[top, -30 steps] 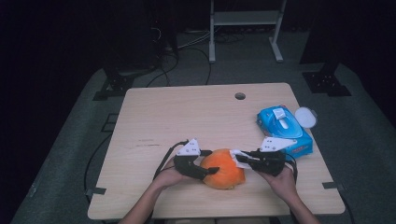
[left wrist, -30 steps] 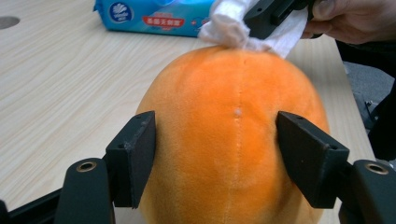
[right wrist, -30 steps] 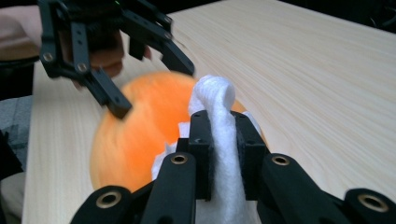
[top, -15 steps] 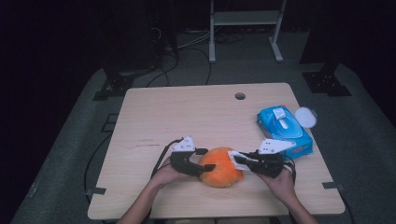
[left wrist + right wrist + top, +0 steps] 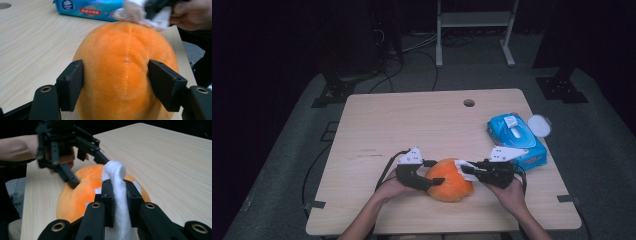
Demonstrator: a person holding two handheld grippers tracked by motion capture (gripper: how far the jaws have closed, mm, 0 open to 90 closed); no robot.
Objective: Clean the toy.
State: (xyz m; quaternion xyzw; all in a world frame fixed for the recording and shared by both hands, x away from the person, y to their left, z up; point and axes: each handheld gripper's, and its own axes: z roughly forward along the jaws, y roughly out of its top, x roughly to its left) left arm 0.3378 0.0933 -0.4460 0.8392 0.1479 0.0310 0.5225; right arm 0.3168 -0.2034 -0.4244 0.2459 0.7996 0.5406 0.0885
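Left gripper (image 5: 117, 82) clamps the orange plush (image 5: 126, 72), while right gripper (image 5: 120, 195) pinches a white wipe (image 5: 117, 185), seemingly touching it.

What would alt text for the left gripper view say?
An orange plush ball sits squeezed between two black claw pads. Beyond it, a second claw presses a white wipe onto its top, with a blue wipes pack on the wooden table.

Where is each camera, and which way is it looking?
High view: above the table, looking down; both forearms, left claw, right claw.
Left gripper view: on the left claw, facing the orange toy; its own jaws squeeze the toy.
Right gripper view: on the right claw, facing the toy; its jaws pinch a wipe.
All share the toy.
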